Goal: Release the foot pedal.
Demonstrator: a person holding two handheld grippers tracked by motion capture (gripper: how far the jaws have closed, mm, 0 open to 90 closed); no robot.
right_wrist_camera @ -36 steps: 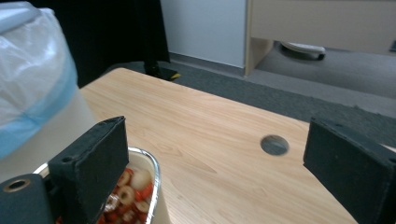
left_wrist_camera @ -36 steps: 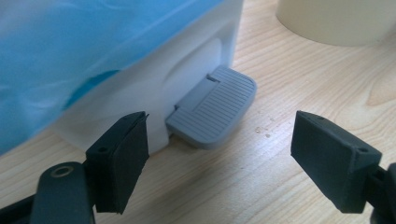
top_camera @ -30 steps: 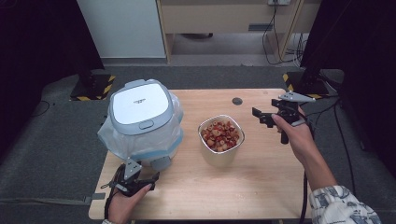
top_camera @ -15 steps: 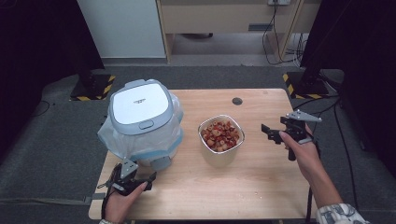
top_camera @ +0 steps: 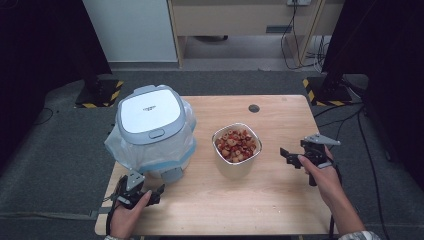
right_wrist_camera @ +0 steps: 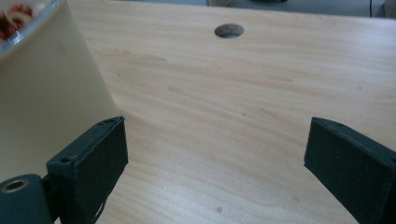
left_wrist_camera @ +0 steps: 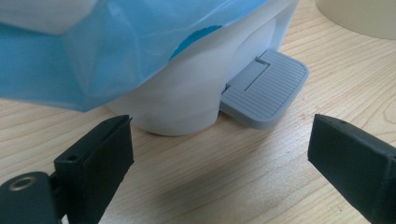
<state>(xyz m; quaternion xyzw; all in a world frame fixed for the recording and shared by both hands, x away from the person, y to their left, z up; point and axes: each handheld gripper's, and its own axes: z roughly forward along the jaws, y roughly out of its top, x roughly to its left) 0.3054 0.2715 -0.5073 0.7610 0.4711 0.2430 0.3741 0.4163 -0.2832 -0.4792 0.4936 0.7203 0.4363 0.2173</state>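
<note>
Pale wooden tabletop [top_camera: 280, 200] carries a white pedal bin [top_camera: 150, 127] whose grey ribbed pedal [left_wrist_camera: 266, 88] faces the empty, wide-open left gripper [top_camera: 150, 192], while the equally empty, open right gripper [top_camera: 291, 157] waits beside the cream bowl of red-and-tan scraps [top_camera: 236, 146], presumably for tipping.

High view overhead facing forward, 2 tong cameras low, sharing table [top_camera: 280, 195]

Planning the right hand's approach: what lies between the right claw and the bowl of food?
Nothing: bare wooden table separates the right claw from the bowl in the high view, and the right gripper view shows open jaws with the bowl's wall beside the left one.
</note>
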